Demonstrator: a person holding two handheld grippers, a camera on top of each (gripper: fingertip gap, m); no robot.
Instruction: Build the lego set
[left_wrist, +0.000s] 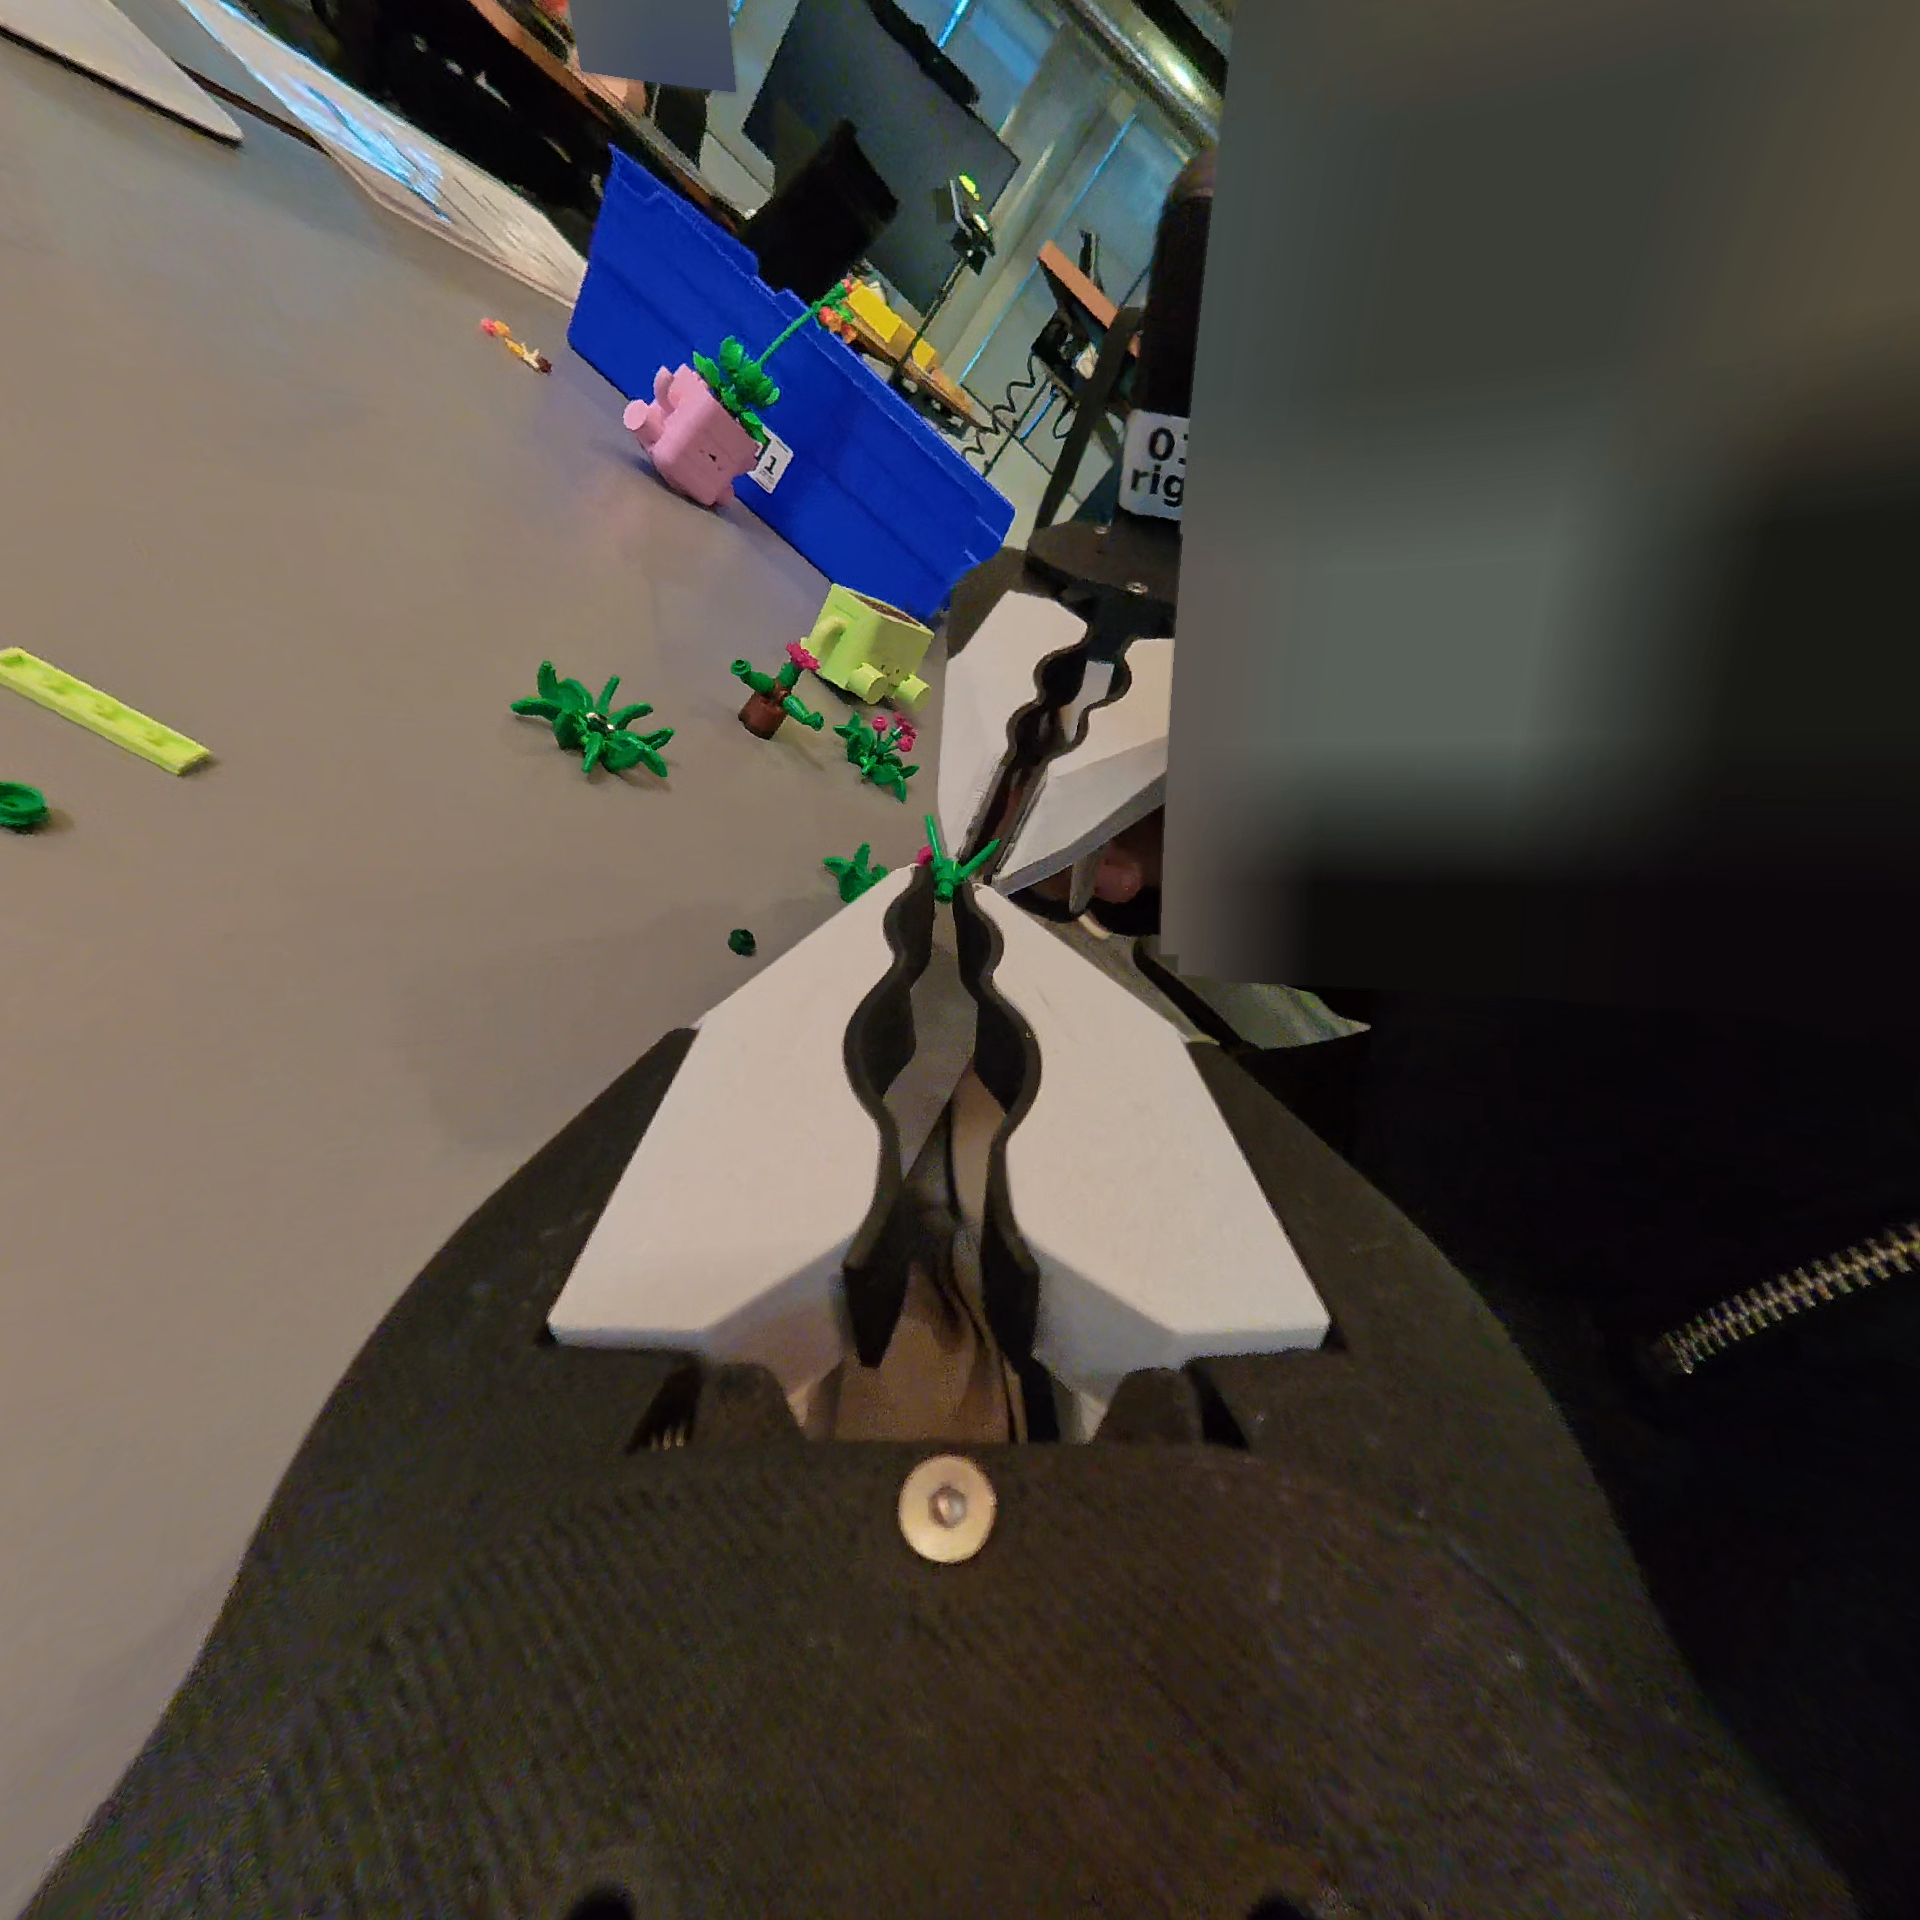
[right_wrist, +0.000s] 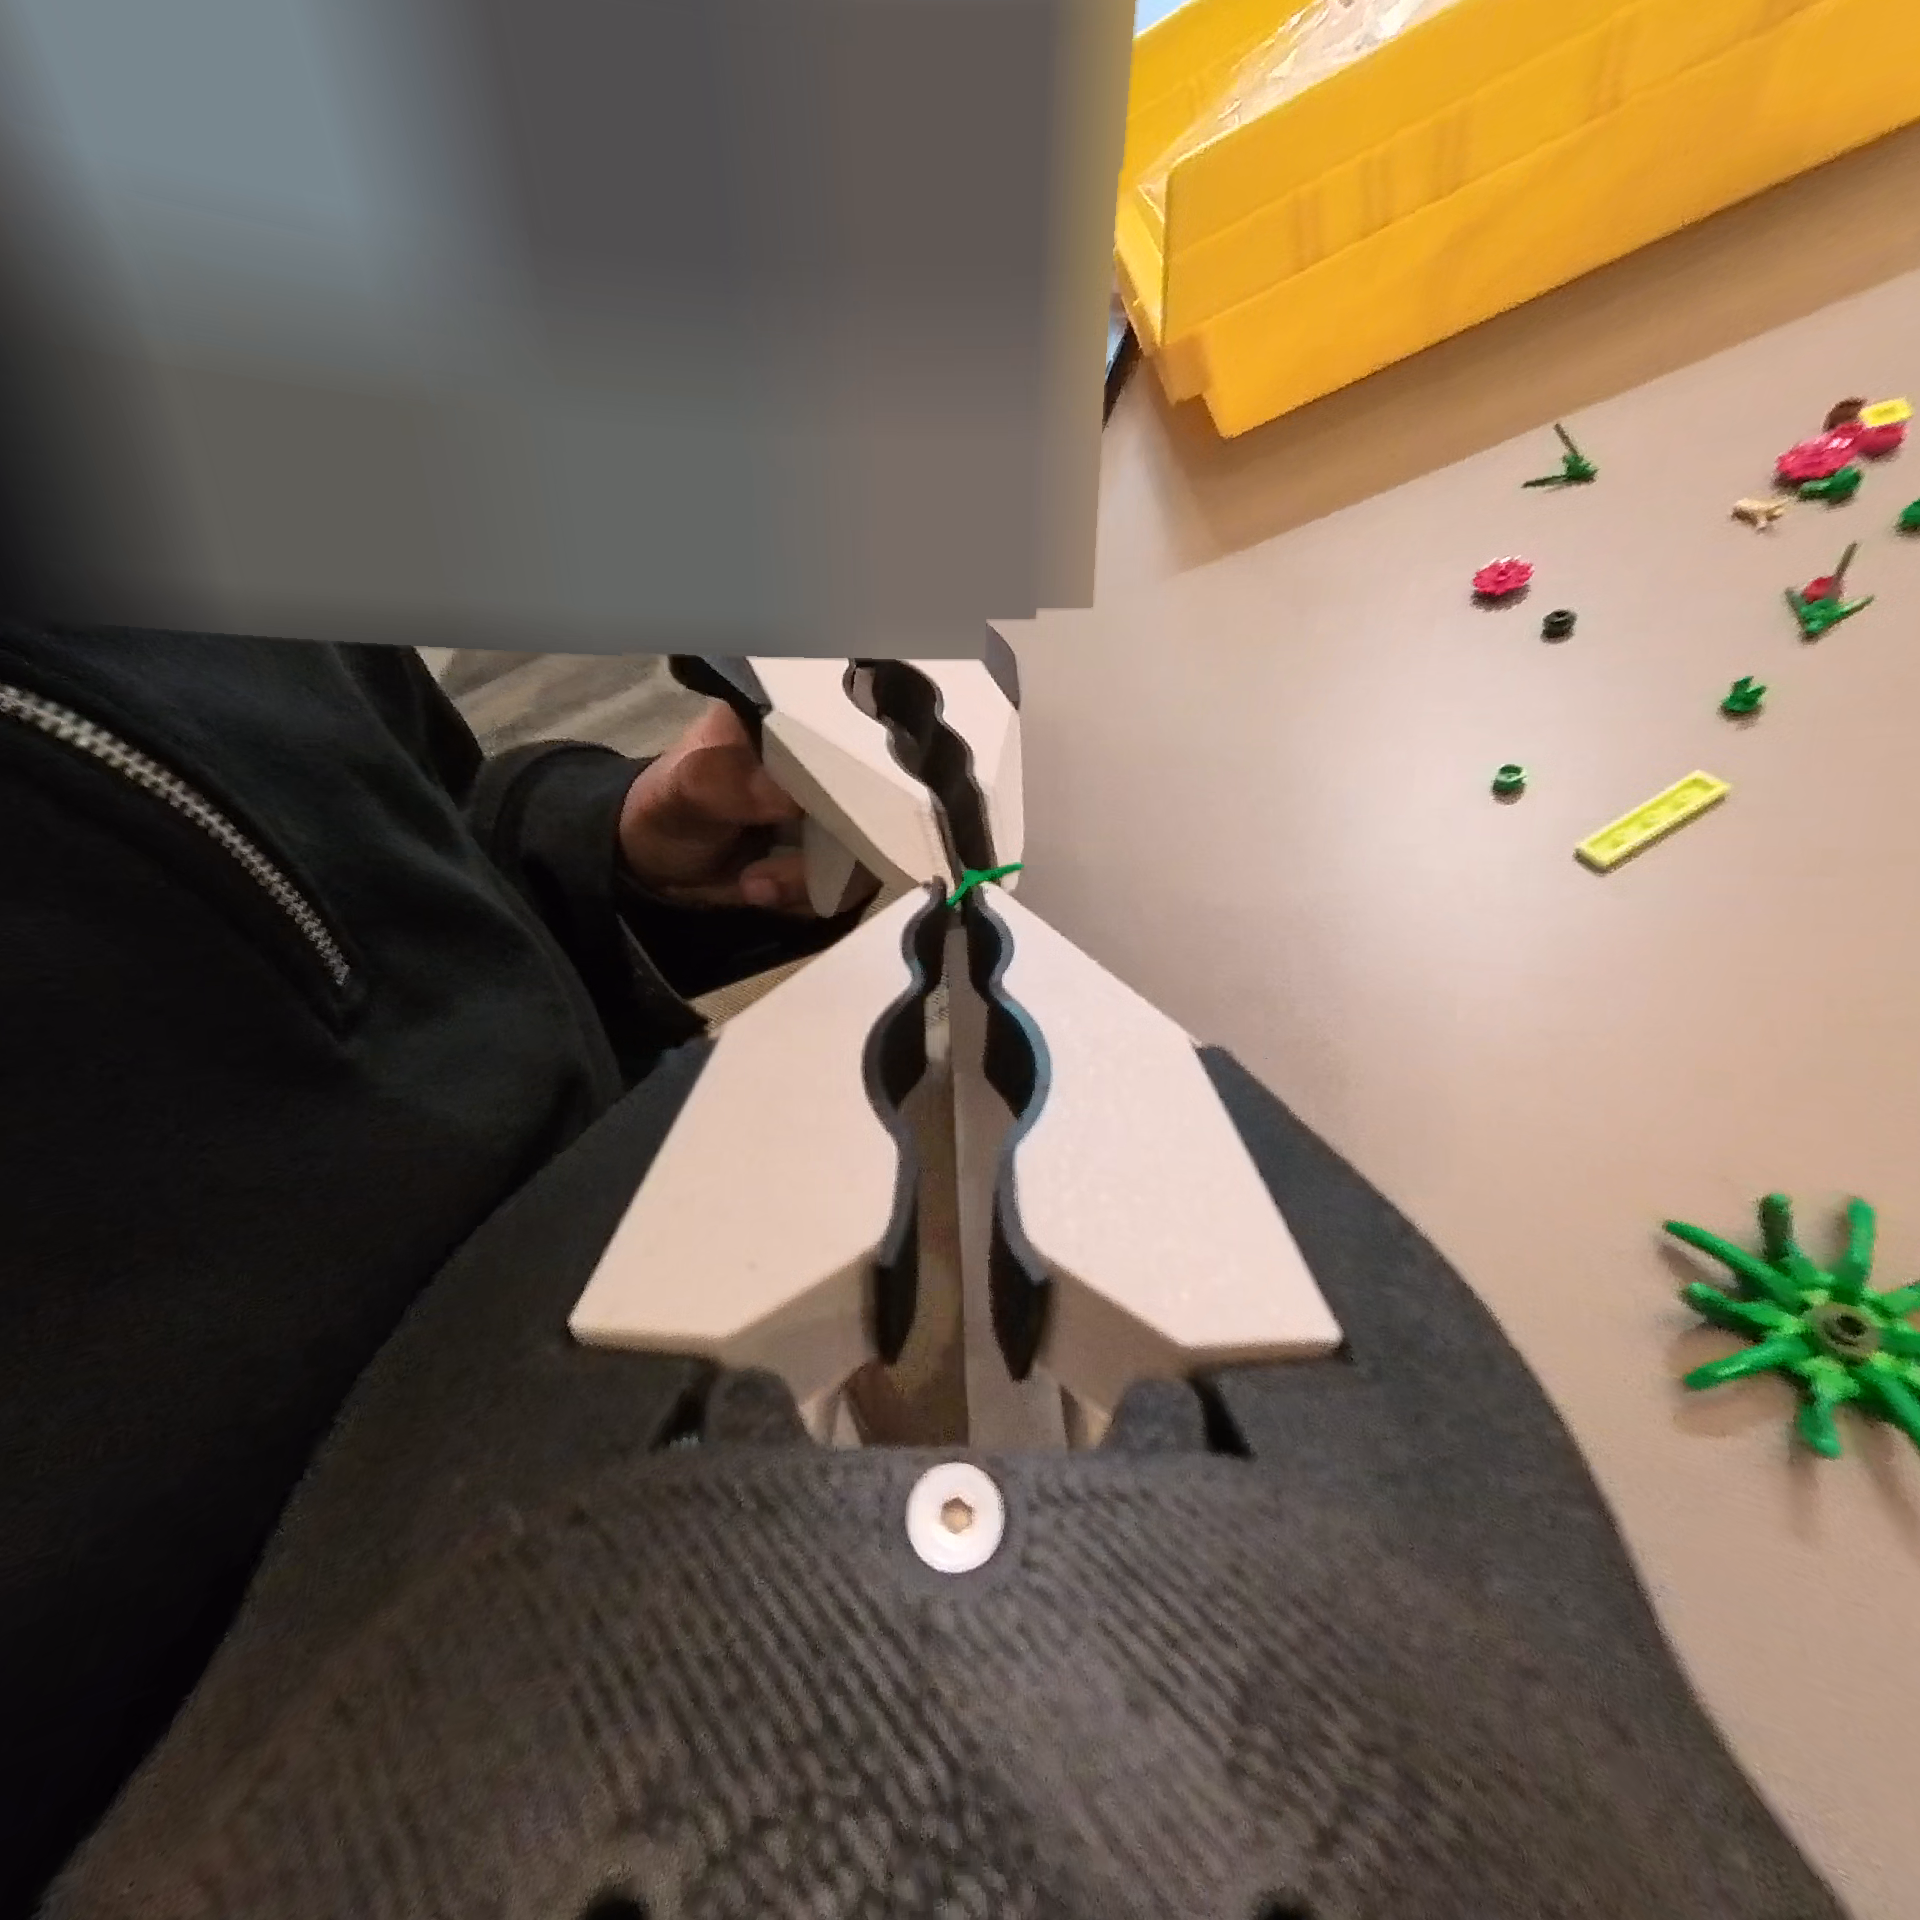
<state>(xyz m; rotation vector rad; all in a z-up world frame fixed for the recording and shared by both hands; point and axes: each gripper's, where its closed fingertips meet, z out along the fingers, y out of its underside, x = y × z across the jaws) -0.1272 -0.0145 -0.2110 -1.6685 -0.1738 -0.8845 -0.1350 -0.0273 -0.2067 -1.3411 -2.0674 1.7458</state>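
Observation:
My left gripper (left_wrist: 948, 896) is shut on a small green sprig (left_wrist: 951, 868) with a pink bud, held above the table. My right gripper (right_wrist: 948, 902) is shut on the same sprig (right_wrist: 982, 881) from the opposite side, and the two sets of fingertips nearly touch. The right gripper also shows in the left wrist view (left_wrist: 992, 821), and the left gripper in the right wrist view (right_wrist: 940, 862). A pink pot (left_wrist: 691, 442) with a planted stem lies tilted by the blue bin. A lime pot (left_wrist: 873, 644) lies on its side. What the jaws grip inside is hidden.
A blue bin (left_wrist: 831, 468) stands behind the pots and a yellow bin (right_wrist: 1455, 208) at the table's far side. Loose pieces lie around: a green leaf spray (left_wrist: 597, 722), a small brown pot with stem (left_wrist: 769, 701), a lime plate (right_wrist: 1652, 821), red flowers (right_wrist: 1501, 577). A person's dark jacket is close by. Less than 4 cm separates the two grippers' tips. Both grippers' tips are roughly 15 cm from the green leaf spray (left_wrist: 597, 722). My right wrist view (right_wrist: 1823, 1306) looks at it from another angle.

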